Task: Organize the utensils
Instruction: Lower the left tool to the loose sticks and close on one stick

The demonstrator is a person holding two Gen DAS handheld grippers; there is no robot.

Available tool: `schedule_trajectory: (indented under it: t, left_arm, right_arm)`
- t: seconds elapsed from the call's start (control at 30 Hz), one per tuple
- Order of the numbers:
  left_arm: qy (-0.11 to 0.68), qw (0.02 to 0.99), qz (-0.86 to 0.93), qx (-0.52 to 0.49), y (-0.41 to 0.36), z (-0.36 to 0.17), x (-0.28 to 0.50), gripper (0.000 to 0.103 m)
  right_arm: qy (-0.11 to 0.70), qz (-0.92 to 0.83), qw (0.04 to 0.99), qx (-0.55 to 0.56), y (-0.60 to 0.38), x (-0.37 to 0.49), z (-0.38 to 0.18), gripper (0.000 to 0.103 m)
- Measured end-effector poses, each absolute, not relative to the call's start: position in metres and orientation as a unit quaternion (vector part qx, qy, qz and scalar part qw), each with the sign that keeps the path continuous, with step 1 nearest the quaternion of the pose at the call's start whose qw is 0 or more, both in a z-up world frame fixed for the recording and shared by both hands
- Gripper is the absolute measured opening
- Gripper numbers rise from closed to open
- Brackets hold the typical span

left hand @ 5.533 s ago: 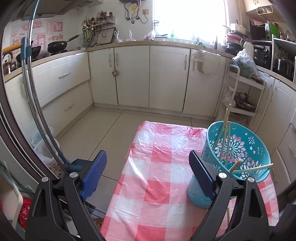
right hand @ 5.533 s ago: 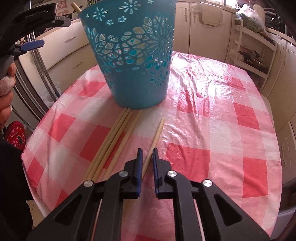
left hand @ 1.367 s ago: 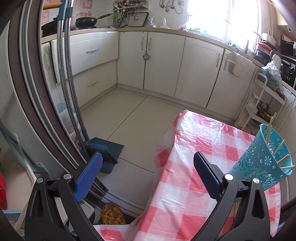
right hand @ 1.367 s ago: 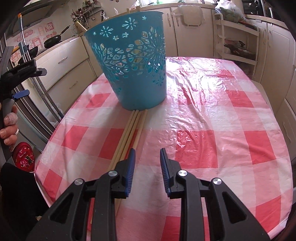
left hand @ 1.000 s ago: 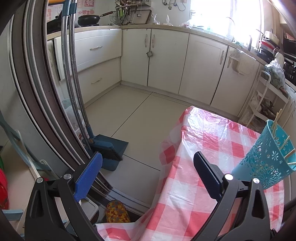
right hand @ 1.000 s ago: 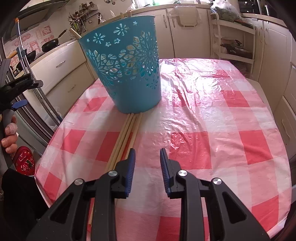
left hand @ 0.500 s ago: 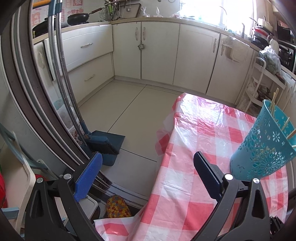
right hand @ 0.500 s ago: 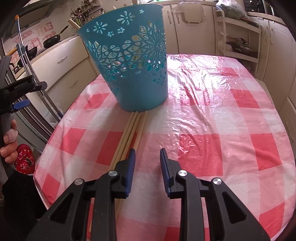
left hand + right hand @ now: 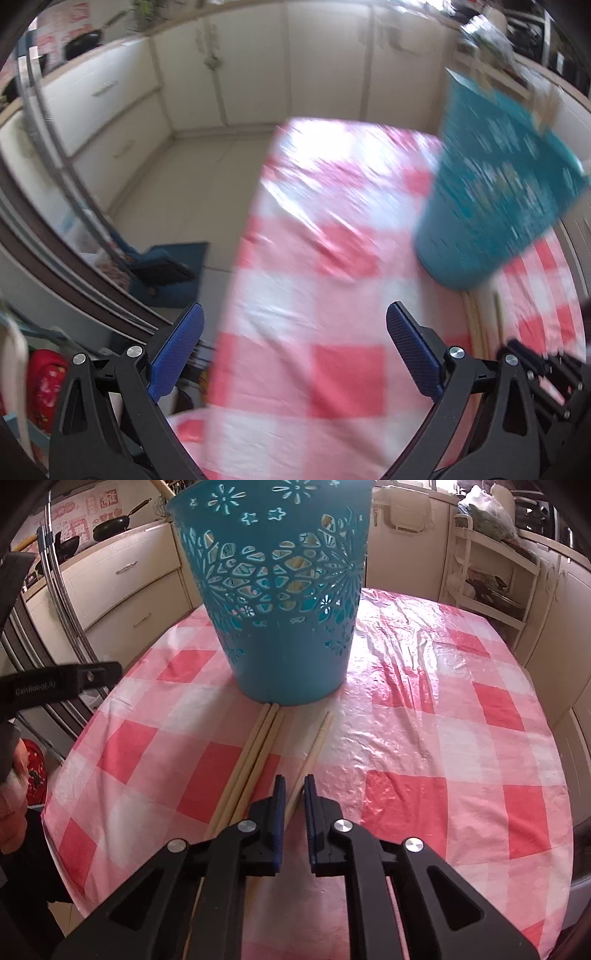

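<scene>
Right tool (image 9: 293, 781): jaws have just been closing, now pinched on a single chopstick (image 9: 314, 738), whose far end points to 12 o'clock.
Left tool (image 9: 295, 332): jaws wide apart, nothing between them, over the checked counter (image 9: 332, 376).
Loose chopsticks (image 9: 255, 753): bundle at 11 o'clock of right tool, tips touching basket.
Basket (image 9: 284, 590): blue, upright, 12 o'clock, chopsticks inside.

Bright daylight glares off the glossy tablecloth (image 9: 424, 672); the left wrist view is motion-blurred, the right sharp, both bent at the edges.
</scene>
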State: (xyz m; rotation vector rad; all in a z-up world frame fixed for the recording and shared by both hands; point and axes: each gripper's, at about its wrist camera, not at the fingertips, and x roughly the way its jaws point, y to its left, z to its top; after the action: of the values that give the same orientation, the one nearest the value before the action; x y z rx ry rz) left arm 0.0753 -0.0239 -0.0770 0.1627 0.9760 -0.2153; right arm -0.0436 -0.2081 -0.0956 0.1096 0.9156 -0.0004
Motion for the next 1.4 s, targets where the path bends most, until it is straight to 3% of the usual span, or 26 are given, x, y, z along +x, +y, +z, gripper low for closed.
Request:
schedule_trajectory:
  t: [0.53, 1.4]
  left_arm:
    - [0.510, 0.835, -0.173, 0.109, -0.103, -0.111, 0.057, 0.095]
    - [0.514, 0.833, -0.171, 0.116, -0.107, -0.116, 0.055, 0.094]
  right_arm:
    - [0.434, 0.028, 0.896, 0.094, -0.237, -0.066, -0.099, 0.010]
    - [0.429, 0.034, 0.897, 0.101, -0.242, -0.065, -0.100, 0.011]
